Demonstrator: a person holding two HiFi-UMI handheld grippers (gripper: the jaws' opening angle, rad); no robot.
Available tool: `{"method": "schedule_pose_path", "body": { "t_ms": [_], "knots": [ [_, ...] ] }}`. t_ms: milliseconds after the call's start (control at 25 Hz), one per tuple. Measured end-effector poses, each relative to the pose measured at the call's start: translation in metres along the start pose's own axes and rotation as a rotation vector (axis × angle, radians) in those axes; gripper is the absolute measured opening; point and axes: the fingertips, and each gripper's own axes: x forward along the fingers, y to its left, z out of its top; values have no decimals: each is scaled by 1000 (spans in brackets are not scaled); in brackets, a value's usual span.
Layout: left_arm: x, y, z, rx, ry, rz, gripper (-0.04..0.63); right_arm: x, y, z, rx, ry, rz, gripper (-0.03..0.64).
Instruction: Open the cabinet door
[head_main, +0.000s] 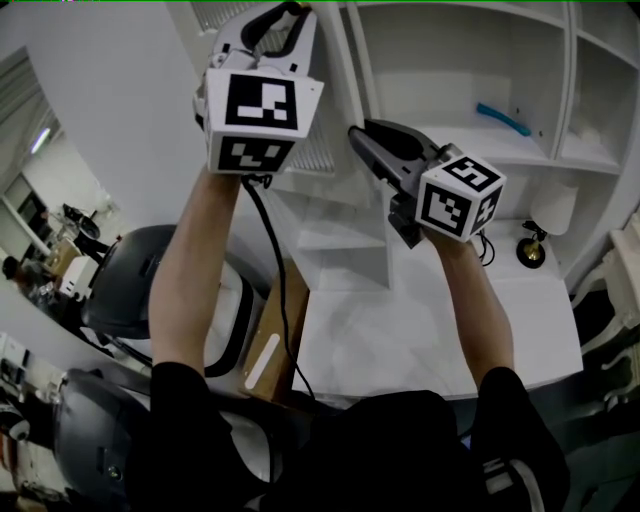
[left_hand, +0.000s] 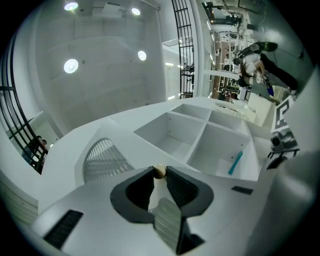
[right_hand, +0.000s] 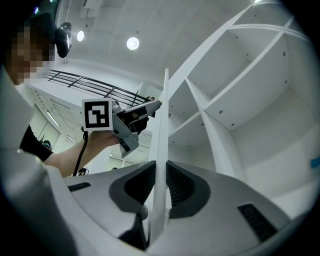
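Note:
The white cabinet door (left_hand: 105, 160) has a slatted vent and a small beige knob (left_hand: 159, 171). My left gripper (left_hand: 159, 172) is shut on that knob, at the top of the head view (head_main: 298, 12). The door's thin edge (right_hand: 162, 130) runs upright between the jaws of my right gripper (right_hand: 159, 175), whose pads press on both its faces. In the head view the right gripper (head_main: 358, 135) sits just right of the door (head_main: 322, 150). The left gripper (right_hand: 152, 105) shows beyond the door in the right gripper view. The door stands away from the open white compartments (left_hand: 200, 140).
A blue object (head_main: 503, 118) lies on a shelf inside the cabinet. A small brass-based lamp (head_main: 532, 250) stands on the white desk (head_main: 420, 330) below. A black chair (head_main: 130, 280) and a cardboard box (head_main: 270, 340) are at the lower left.

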Motion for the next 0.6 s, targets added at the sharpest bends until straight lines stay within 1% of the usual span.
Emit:
{"method": "schedule_pose_path", "body": {
  "t_ms": [240,400,600],
  "knots": [
    [-5,3,4,13,6,-5,87,-2,8,3,4,-16,1,77],
    [-22,8,10,27,-1,1,89,-5,27,3,-15,-21,-12,77],
    [-41,18,11,29,-16,-12,89,-3,49,2,-36,-20,-24,77]
  ]
}}
